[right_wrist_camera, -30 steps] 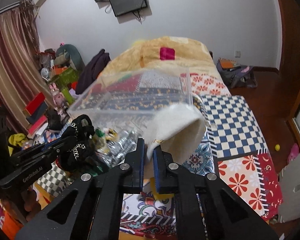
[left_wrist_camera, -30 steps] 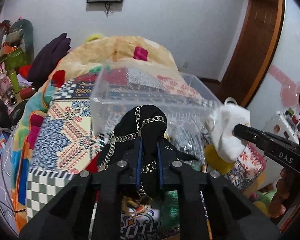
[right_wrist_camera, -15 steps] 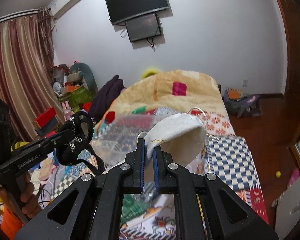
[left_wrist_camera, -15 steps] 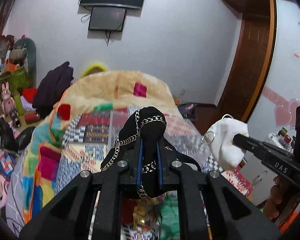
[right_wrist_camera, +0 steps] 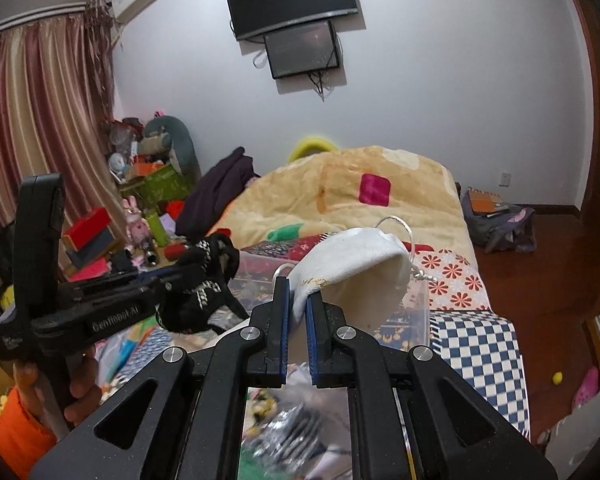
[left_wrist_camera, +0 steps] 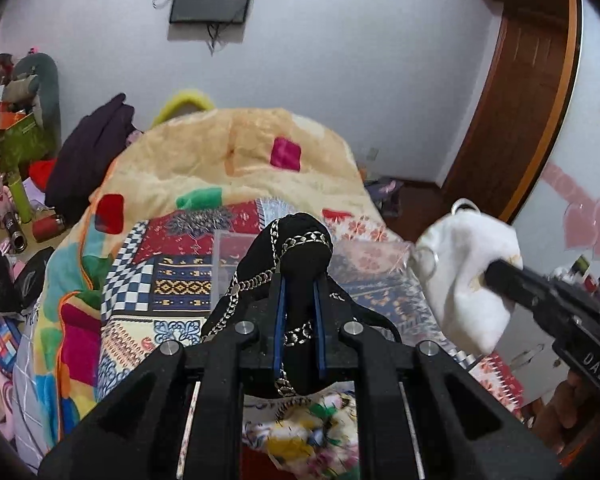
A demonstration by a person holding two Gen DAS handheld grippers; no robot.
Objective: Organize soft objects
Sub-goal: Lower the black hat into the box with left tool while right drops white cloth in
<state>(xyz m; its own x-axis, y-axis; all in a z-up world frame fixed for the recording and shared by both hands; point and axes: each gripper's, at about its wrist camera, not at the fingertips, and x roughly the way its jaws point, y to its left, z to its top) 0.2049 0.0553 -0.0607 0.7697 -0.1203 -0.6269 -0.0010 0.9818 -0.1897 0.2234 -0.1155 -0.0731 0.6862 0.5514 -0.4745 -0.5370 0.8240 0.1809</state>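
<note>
My left gripper (left_wrist_camera: 299,280) is shut on a black fabric piece with silver chains (left_wrist_camera: 296,248) and holds it in the air above the bed. It also shows in the right wrist view (right_wrist_camera: 198,292), at the left. My right gripper (right_wrist_camera: 298,292) is shut on a white soft pouch with a ring (right_wrist_camera: 360,268); the pouch shows at the right of the left wrist view (left_wrist_camera: 468,276). A clear plastic box (left_wrist_camera: 236,264) stands on the patchwork bed (left_wrist_camera: 172,272) below and beyond both grippers, also seen in the right wrist view (right_wrist_camera: 412,312).
A beige blanket (right_wrist_camera: 352,184) is heaped at the far end of the bed. Clutter and toys (right_wrist_camera: 140,184) crowd the left side by the curtains. A dark garment (left_wrist_camera: 92,152) lies at the bed's left. Bags (right_wrist_camera: 496,220) sit on the wooden floor at right.
Both grippers have risen away from the clear box with their soft items still held. The box now sits lower and farther in both views.
</note>
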